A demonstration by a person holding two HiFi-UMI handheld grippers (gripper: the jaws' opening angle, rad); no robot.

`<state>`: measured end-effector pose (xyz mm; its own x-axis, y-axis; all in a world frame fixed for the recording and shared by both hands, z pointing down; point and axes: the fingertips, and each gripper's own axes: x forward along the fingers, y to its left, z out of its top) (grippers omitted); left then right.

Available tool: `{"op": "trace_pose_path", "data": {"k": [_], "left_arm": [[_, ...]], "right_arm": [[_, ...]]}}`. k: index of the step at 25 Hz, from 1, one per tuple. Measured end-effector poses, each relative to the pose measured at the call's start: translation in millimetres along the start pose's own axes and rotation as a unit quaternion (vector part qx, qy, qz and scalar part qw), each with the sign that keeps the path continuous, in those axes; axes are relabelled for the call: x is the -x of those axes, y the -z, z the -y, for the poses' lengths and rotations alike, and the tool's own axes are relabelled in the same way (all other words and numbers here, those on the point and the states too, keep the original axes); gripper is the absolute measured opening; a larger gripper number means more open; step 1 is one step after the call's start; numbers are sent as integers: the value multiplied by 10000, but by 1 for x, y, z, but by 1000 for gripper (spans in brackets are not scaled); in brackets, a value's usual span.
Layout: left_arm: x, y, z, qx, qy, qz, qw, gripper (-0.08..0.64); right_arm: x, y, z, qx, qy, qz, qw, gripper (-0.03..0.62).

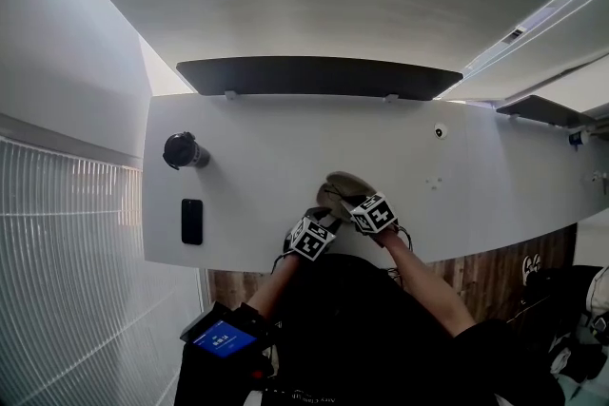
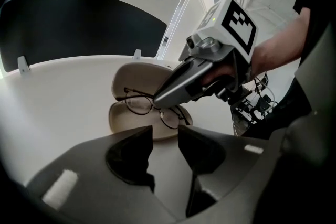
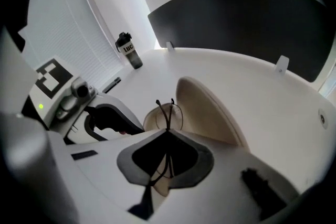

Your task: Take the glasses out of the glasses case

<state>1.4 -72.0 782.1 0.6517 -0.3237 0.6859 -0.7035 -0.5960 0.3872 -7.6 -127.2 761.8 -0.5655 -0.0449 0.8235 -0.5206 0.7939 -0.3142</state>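
Observation:
An open beige glasses case point(image 1: 344, 188) lies near the front edge of the white table point(image 1: 266, 147). In the left gripper view its lid point(image 2: 135, 77) stands up and thin dark-framed glasses point(image 2: 137, 105) sit over its base. My right gripper point(image 2: 156, 101) reaches in from the right and is shut on the glasses' frame. In the right gripper view the frame point(image 3: 169, 113) runs between the closed tips of that gripper point(image 3: 167, 132), with the lid point(image 3: 210, 113) behind. My left gripper point(image 2: 165, 136) stands open at the case's near rim, only table showing in its gap.
A dark bottle point(image 1: 183, 150) and a black phone point(image 1: 191, 221) lie at the table's left end. A long dark panel point(image 1: 314, 76) runs along the far edge. The table's front edge is just under my hands.

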Motion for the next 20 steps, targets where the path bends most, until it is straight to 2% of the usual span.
{"op": "trace_pose_path", "data": {"k": [3,5,7,9,11,14,17,20], "left_arm": [[1,-1,-1,64,-13,-16,10000,155],[0,-1,-2,91,-23,3,10000,155],[2,-1,-1,130,-14,5,9999,155],[6,-4,0,142,8,16,9999,155],[10,-6,0,174,47,22,9998,155],[16,-7,2,193,74,61,9998,155],[27,-12,5,182,223,383,9988,155],[41,-5,10,251,425,672,9965,153]], "right_arm": [[19,-7,-5,-436,-198,463,9978,17],[36,-14,-9,-794,-375,892,9921,17],[56,-19,-12,-1216,-586,1396,9810,17],[76,-19,-11,-1687,-750,1886,9645,17],[96,-13,-4,-2212,-803,2343,9433,17],[124,6,14,-2974,-699,2941,9056,17],[143,34,30,-3697,-590,3473,8598,17],[147,70,40,-4431,-535,3756,8122,17]]}}
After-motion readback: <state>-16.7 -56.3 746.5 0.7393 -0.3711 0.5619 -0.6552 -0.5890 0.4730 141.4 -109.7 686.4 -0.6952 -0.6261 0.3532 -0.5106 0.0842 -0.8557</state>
